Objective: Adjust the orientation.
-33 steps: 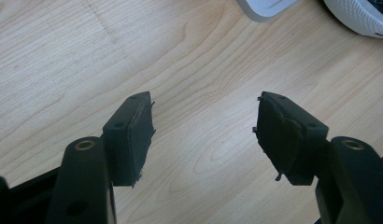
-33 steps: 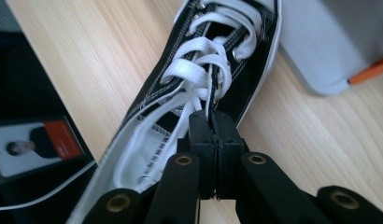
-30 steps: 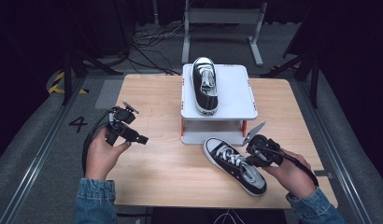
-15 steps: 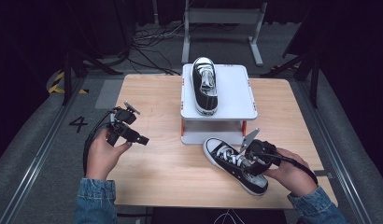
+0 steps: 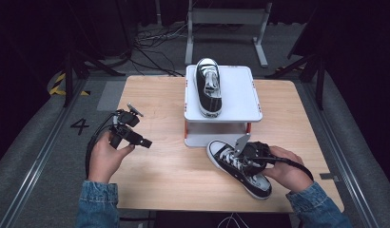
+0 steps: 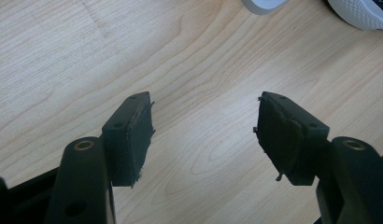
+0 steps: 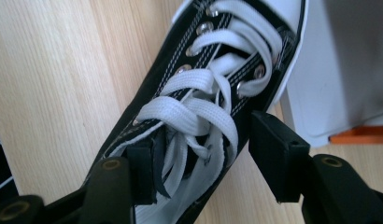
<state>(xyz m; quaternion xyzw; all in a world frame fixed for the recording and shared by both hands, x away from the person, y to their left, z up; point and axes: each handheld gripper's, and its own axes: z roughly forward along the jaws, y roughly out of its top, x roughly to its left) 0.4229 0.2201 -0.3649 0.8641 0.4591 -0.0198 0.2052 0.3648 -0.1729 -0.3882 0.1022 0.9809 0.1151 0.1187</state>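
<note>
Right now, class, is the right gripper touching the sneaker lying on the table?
Touching. The right gripper view shows it: one of the right gripper's fingers sits inside the sneaker's opening, against its tongue and laces.

Light woodgrain tabletop (image 5: 160, 175); white two-tier plastic stand (image 5: 240, 95) with orange posts; two black canvas sneakers (image 5: 238, 166) (image 5: 209, 88), white laces, toecaps, soles; blue denim sleeves (image 5: 95, 204).

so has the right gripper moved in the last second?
Yes. The right gripper has slid left over the laced sneaker, closer below the white stand.
</note>
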